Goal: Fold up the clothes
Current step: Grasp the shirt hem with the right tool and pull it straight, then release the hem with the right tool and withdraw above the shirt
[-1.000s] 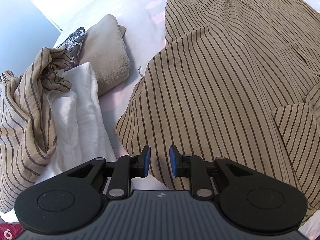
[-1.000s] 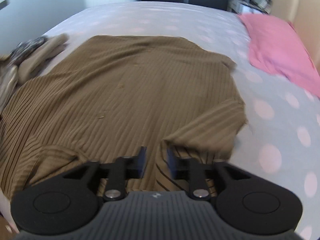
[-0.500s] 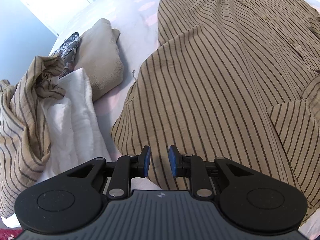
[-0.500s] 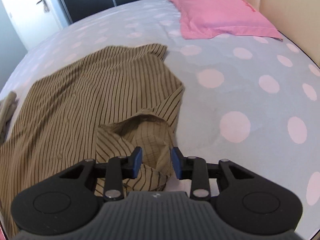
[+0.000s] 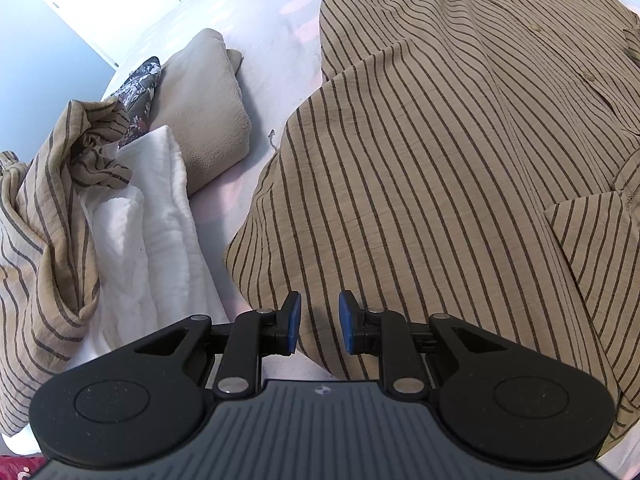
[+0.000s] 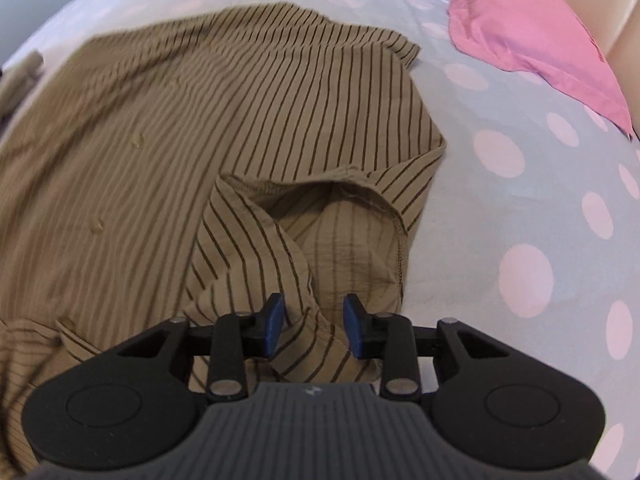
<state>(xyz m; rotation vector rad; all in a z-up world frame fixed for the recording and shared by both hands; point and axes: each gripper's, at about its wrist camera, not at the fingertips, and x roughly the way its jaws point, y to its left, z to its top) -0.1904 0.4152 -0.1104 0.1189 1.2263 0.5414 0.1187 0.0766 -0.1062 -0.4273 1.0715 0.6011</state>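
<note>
A tan shirt with dark stripes (image 5: 440, 160) lies spread on the bed, buttons up. My left gripper (image 5: 319, 322) hovers at its near left hem, jaws a little apart, nothing pinched between the blue pads. In the right wrist view the shirt (image 6: 200, 120) has its short sleeve (image 6: 320, 232) rumpled and folded back. My right gripper (image 6: 314, 324) is low over that sleeve. Its jaws are closing with a ridge of sleeve cloth between them, and the pads stand clear of it.
Left of the shirt lie a folded beige garment (image 5: 204, 120), a white cloth (image 5: 160, 232), a crumpled striped garment (image 5: 44, 208) and a dark patterned piece (image 5: 140, 84). A pink pillow (image 6: 532, 20) sits far right on the dotted sheet (image 6: 520, 200).
The right gripper dropped and swung onto the shirt's right sleeve, so the sleeve fold now sits between its fingers. The left gripper stayed where it was.
</note>
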